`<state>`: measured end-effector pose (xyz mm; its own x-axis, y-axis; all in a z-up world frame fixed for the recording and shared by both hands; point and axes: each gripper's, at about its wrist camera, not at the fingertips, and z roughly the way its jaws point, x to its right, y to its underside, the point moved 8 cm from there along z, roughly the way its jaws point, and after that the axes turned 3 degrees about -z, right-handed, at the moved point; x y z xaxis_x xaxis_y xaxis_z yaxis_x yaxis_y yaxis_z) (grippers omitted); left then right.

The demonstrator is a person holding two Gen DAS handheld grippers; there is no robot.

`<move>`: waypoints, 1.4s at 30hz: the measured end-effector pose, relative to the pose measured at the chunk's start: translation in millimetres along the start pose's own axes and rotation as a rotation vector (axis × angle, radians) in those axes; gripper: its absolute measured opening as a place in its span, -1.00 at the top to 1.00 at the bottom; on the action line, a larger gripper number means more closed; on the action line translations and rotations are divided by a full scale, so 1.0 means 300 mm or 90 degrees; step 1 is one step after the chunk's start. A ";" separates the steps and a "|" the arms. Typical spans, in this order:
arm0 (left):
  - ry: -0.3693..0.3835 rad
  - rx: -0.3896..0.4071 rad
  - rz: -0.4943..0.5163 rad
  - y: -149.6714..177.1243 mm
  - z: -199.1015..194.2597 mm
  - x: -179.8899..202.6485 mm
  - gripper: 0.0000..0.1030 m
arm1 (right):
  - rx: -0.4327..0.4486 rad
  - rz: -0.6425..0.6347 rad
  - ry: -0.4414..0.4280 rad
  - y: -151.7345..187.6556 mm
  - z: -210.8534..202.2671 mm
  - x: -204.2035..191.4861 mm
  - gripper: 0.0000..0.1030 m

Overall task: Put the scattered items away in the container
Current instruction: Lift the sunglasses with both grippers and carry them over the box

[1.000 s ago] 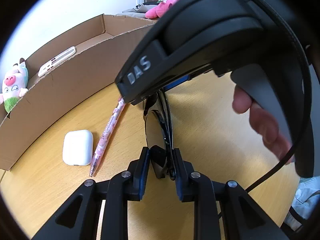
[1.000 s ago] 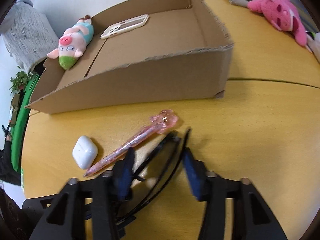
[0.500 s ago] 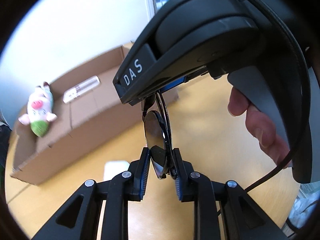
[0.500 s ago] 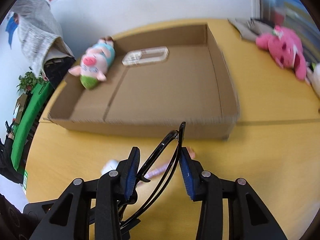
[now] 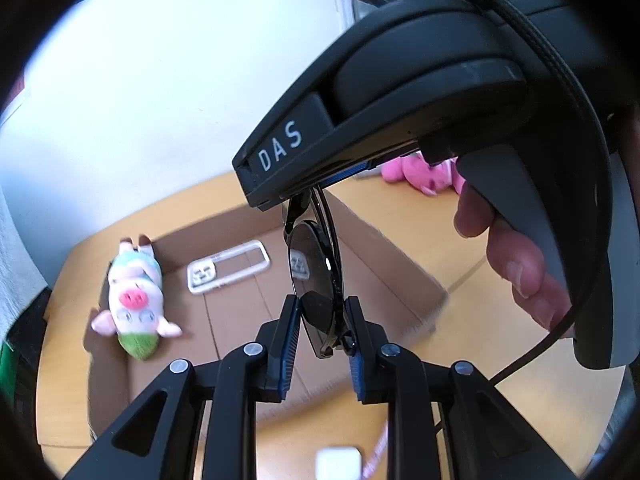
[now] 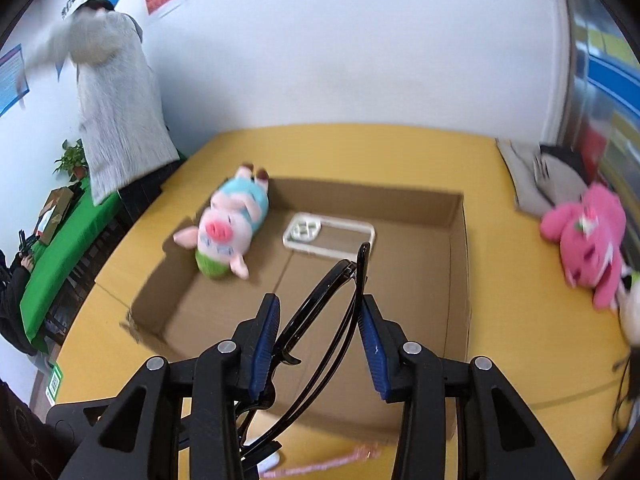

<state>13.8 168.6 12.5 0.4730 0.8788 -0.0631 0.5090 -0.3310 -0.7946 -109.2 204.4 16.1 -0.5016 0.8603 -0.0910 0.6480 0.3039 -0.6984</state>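
A pair of black glasses (image 5: 316,280) with dark lenses hangs in the air over the open cardboard box (image 5: 392,248), carried by both grippers. My left gripper (image 5: 320,304) is shut on one lens end. My right gripper (image 6: 320,304) is shut on the folded frame and temples (image 6: 363,268). Its black housing (image 5: 420,92) and the hand (image 5: 520,268) holding it fill the upper right of the left wrist view. Inside the box (image 6: 460,264) lie a pig plush (image 6: 228,232) and a clear phone case (image 6: 328,234). In front of the box, a white earbud case (image 5: 338,462) and a pink pen (image 6: 320,464) lie on the table.
A pink plush (image 6: 584,236) and a grey cloth item (image 6: 548,184) lie on the yellow table right of the box. A person in a grey sweater (image 6: 116,100) stands beyond the table's far left corner, by a green-covered surface (image 6: 68,236).
Both grippers have lifted the glasses off the table and carried them up and forward over the box. The pen and earbud case have slipped to the bottom of the views.
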 end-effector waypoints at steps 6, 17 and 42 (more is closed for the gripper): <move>-0.013 0.005 -0.012 -0.084 0.053 -0.058 0.58 | -0.002 -0.023 -0.010 -0.128 0.043 0.018 0.15; -0.025 -0.038 -0.033 -0.158 0.225 -0.112 0.58 | -0.046 -0.021 -0.038 -0.232 0.218 0.111 0.15; 0.042 -0.235 -0.106 -0.013 0.740 -0.156 0.59 | -0.218 0.036 -0.047 -0.120 0.803 0.370 0.18</move>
<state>-170.0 205.1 -115.7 0.4012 0.9110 0.0957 0.8007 -0.2980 -0.5198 -326.2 190.3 -139.8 -0.4917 0.8514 -0.1826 0.8243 0.3874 -0.4129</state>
